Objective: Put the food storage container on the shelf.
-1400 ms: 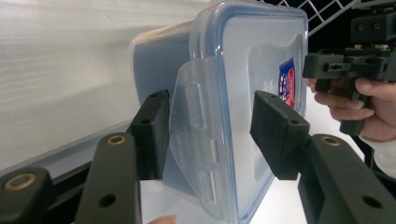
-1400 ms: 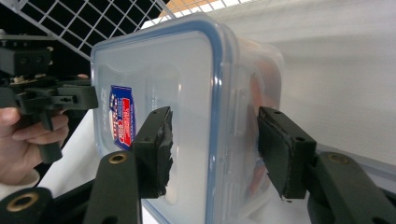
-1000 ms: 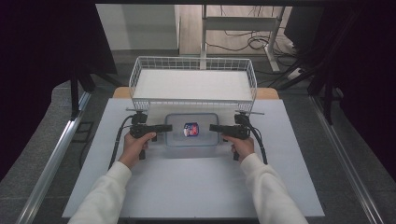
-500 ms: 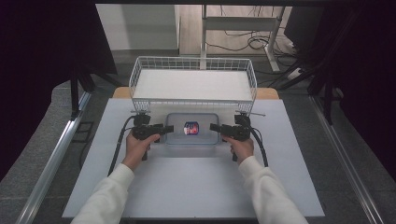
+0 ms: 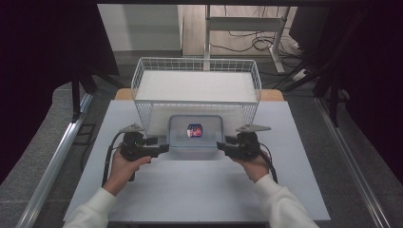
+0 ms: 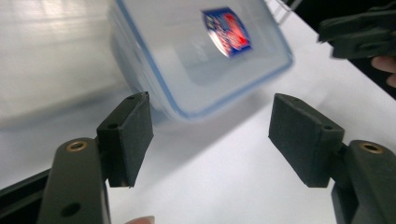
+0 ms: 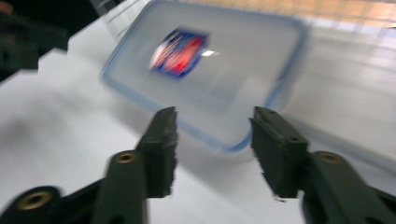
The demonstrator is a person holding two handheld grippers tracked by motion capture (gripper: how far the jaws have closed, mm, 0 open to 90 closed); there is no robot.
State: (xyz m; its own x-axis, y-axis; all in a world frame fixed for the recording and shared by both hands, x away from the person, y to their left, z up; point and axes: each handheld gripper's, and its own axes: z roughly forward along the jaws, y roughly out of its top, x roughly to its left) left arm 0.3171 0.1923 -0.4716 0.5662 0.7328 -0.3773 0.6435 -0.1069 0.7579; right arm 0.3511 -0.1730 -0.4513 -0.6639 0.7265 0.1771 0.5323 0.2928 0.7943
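A clear plastic container (image 5: 195,142) with a blue-rimmed lid and a red and blue label lies flat on the white table, just in front of the wire basket. My left gripper (image 5: 165,148) is at its near left corner and my right gripper (image 5: 219,145) at its near right corner. In the left gripper view the left gripper (image 6: 212,128) is open, with the container (image 6: 187,56) a little ahead of the pads. The right gripper (image 7: 215,140) is open too, and the container (image 7: 224,79) lies blurred just beyond it. Neither holds anything.
A white wire basket (image 5: 197,64) stands behind the container at the table's far side. The white table top (image 5: 199,190) stretches toward the person. Dark frame rails run along both sides of the table, and cables trail from both grippers.
Both hands have drawn back toward the person, so the jaws have moved from the container's sides to its near corners. The container has stayed in place.
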